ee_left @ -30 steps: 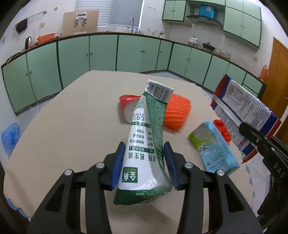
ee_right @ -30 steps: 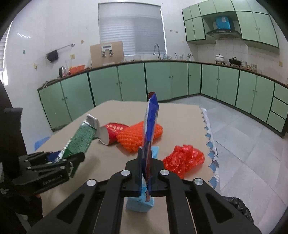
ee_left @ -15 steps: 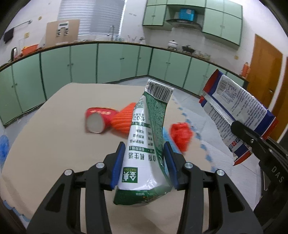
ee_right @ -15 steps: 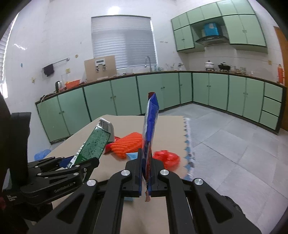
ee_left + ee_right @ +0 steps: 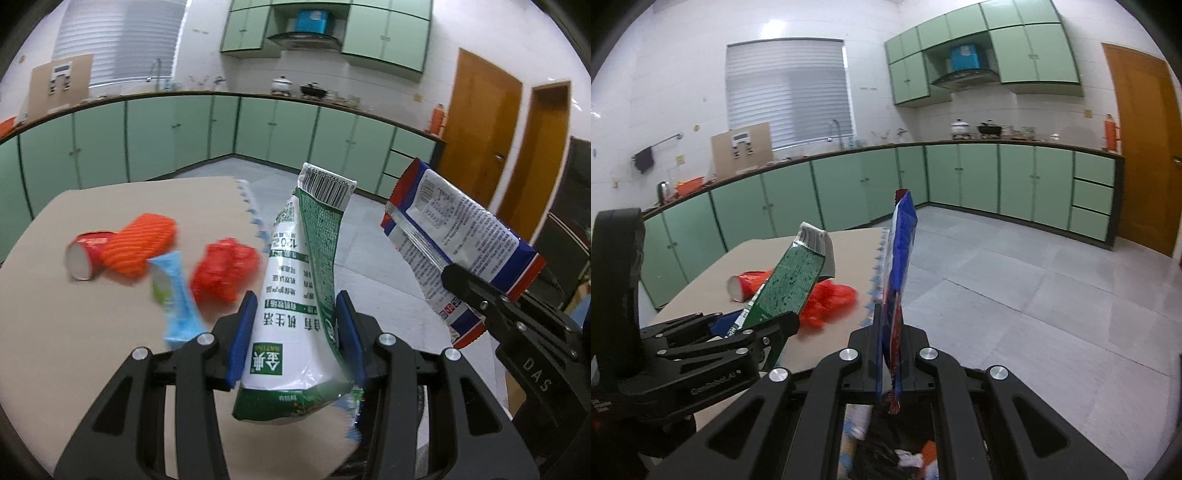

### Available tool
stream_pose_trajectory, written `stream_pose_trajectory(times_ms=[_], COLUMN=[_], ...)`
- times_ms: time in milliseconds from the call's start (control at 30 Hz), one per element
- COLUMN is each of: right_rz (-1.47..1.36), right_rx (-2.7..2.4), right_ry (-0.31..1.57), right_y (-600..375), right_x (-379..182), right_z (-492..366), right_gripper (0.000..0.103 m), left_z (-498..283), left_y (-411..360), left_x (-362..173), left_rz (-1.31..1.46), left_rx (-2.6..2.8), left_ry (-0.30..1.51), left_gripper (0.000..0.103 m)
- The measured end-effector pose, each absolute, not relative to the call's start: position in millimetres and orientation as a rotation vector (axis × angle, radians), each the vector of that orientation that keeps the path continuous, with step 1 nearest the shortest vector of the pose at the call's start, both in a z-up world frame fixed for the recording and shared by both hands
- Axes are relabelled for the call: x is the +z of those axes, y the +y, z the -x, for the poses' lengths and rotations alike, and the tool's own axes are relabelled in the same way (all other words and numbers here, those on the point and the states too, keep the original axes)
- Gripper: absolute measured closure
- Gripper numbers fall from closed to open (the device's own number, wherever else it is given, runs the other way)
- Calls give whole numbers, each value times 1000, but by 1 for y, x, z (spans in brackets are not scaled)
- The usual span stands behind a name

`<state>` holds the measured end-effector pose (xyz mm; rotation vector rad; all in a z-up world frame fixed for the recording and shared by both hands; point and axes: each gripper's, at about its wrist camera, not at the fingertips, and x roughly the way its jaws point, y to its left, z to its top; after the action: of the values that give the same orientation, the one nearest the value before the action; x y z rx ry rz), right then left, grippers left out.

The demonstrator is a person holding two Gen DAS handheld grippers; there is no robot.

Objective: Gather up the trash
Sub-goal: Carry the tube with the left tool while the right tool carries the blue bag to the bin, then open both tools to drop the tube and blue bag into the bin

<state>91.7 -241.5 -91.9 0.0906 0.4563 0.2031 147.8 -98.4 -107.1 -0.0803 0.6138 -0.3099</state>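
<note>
My left gripper [image 5: 295, 325] is shut on a green and white food pouch [image 5: 303, 295], held upright above the table's right edge; it also shows in the right wrist view [image 5: 792, 284]. My right gripper [image 5: 892, 354] is shut on a blue, white and red snack wrapper [image 5: 899, 266], seen in the left wrist view [image 5: 454, 243] out past the table edge. On the table lie a red cup [image 5: 85, 251], an orange ribbed pack [image 5: 138, 245], a light blue carton [image 5: 173, 295] and a crumpled red bag [image 5: 225, 273].
The beige table [image 5: 74, 350] has a scalloped blue edge trim on its right side. A dark bag with trash [image 5: 905, 454] shows below the right gripper. Green cabinets [image 5: 960, 181] line the walls, grey tile floor [image 5: 1034, 288] lies to the right, wooden doors [image 5: 476, 122] stand far right.
Both grippers have swung right, off toward the table's right edge, each still holding its wrapper. The table items have shifted left in view.
</note>
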Motion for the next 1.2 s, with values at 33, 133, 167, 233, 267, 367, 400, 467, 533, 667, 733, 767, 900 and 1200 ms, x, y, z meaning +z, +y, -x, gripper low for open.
stream_pose_trajectory(times_ms=[33, 133, 167, 233, 267, 367, 400, 467, 533, 667, 733, 767, 900, 1200], right_rz=[-92, -95, -93, -85, -82, -90, -93, -100, -106, -111, -114, -118, -129, -135], right_rx=[193, 160, 150, 129, 119, 99, 90, 80, 69, 57, 51, 49, 46, 33], right_ry=[458, 465, 467, 474, 478, 494, 500, 508, 520, 545, 560, 567, 580, 576], right_y=[-245, -259, -263, -268, -272, -283, -287, -292, -298, -308, -311, -313, -319, -323], right_x=[-93, -98, -100, -104, -106, -113, -116, -120, -125, -137, -143, -145, -152, -154], right_z=[-90, -85, -83, -82, -81, -78, -77, -76, -76, -76, -79, -80, -83, -88], right_gripper=[99, 99, 99, 99, 99, 99, 99, 99, 99, 99, 99, 99, 94, 60], left_z=[-147, -146, -147, -147, -148, -152, -154, -157, -161, -167, -171, -173, -176, -179], left_y=[-105, -125, -130, -142, -148, -158, -162, -171, -180, -189, -192, -193, -194, -184], left_x=[-109, -116, -118, -124, -127, -135, -138, -144, -150, -159, -164, -165, -167, -158], left_rz=[74, 54, 50, 38, 36, 29, 28, 24, 18, 5, -1, -2, -9, -1], left_rx=[-320, -353, -361, -385, -397, -420, -430, -445, -460, -471, -470, -468, -463, -451], left_ry=[613, 616, 619, 624, 629, 642, 651, 665, 684, 699, 708, 714, 720, 705], left_gripper=[61, 61, 61, 61, 61, 61, 61, 61, 61, 61, 60, 60, 59, 53])
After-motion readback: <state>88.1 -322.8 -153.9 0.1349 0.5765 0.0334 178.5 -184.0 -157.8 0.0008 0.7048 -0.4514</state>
